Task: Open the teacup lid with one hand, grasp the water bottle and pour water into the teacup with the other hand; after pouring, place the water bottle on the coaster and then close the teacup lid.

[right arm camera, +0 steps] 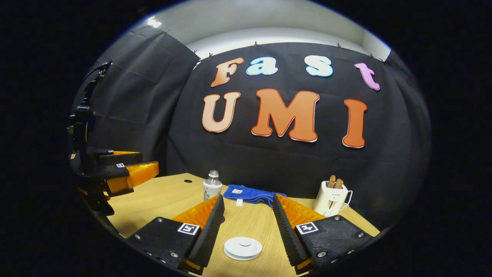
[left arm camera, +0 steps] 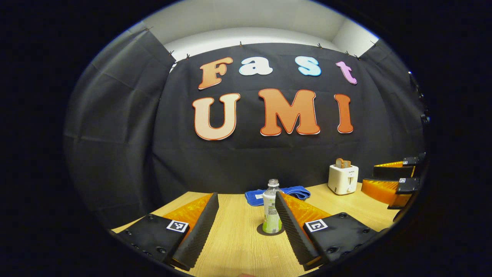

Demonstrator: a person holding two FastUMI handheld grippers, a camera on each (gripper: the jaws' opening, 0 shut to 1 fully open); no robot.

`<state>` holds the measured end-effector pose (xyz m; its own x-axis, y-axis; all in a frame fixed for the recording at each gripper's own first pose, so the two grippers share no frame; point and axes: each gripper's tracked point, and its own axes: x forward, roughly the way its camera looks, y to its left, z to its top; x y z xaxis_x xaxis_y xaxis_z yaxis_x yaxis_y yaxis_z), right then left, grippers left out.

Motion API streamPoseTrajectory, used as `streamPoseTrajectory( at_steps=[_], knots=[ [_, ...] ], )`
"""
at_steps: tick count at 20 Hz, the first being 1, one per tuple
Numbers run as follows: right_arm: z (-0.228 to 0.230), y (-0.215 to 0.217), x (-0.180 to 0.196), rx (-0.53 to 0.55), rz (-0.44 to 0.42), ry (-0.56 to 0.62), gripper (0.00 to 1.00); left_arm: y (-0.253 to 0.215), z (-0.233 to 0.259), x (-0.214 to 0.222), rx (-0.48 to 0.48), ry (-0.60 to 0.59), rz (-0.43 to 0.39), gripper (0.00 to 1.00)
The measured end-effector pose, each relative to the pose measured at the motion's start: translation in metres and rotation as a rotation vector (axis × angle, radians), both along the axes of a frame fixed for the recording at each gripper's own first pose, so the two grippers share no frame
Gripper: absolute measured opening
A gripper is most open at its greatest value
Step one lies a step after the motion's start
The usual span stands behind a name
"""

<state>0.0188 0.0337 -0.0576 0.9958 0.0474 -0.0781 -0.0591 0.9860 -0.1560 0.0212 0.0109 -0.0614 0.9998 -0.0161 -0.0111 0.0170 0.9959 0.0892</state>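
My left gripper [left arm camera: 246, 227] sits nearest in the left gripper view, its jaws spread wide and holding nothing. Just past the fingertips the water bottle [left arm camera: 271, 207] stands upright on a dark round coaster [left arm camera: 265, 232], about mid-table [left arm camera: 238, 246]. I see a blue cloth [left arm camera: 276, 194] lying behind the bottle near the table's back edge, and a white toaster [left arm camera: 343, 179] with slices in it toward the back right corner.

In the right gripper view my right gripper [right arm camera: 246, 227] is likewise wide open and empty, hovering above the wood. The white teacup lid [right arm camera: 243, 247] lies between its fingers, close to the near edge; I cannot tell whether it sits on the cup. From here the bottle stands toward the back left, beside the blue cloth.
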Motion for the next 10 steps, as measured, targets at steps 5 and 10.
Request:
streamPoseTrajectory(
  at_steps=[5,10],
  knots=[
    [0.037,0.001,-0.011,0.028,-0.017,-0.061,0.78,0.006,0.043,-0.022,-0.003,-0.083,0.009,0.93],
    [0.041,-0.005,-0.013,0.021,-0.050,-0.065,0.79,0.020,0.071,-0.037,0.038,-0.160,0.083,0.94]
  ],
)
